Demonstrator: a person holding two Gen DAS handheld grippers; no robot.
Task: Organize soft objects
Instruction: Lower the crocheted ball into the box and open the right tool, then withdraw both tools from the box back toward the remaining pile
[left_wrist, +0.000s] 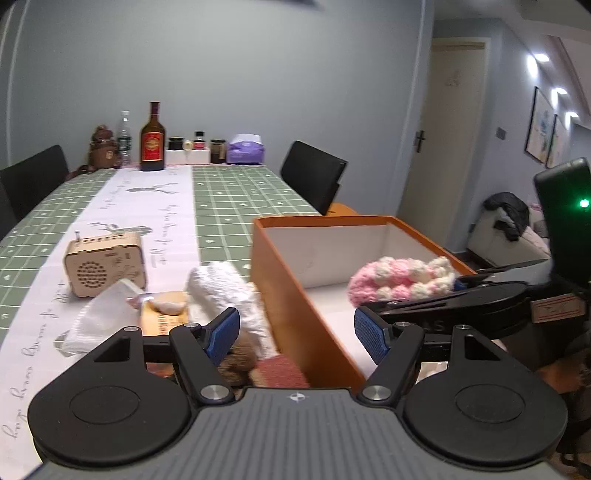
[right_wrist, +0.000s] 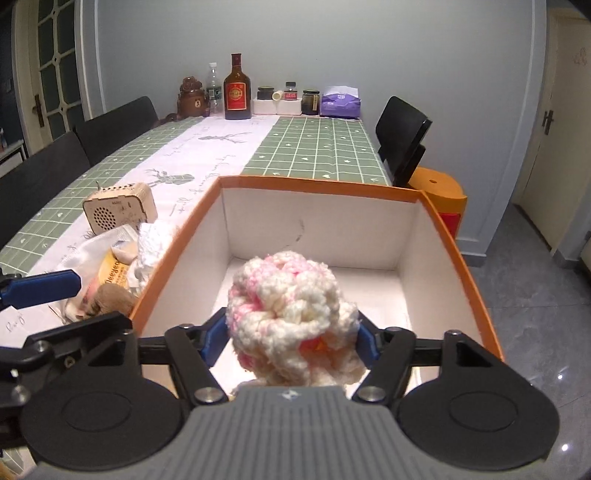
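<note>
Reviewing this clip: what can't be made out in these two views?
- Box floor beneath the pink-and-white knit: right wrist view, knit hides it.
- Brown plush: left wrist view, left tongs cover it, blurred.
- Right tongs pads: knit hides contact.

The bench (right_wrist: 314, 147) wears a green checked cloth with a white runner (right_wrist: 207, 147) down its middle. An orange box (right_wrist: 177, 251) sits at the near right corner; beside it lie a wooden radio (right_wrist: 118, 210), a tissue pack (left_wrist: 99, 317) and white knitwear (left_wrist: 221, 288). Bottles (right_wrist: 236, 88) and jars (right_wrist: 310, 101) line the far edge.
</note>
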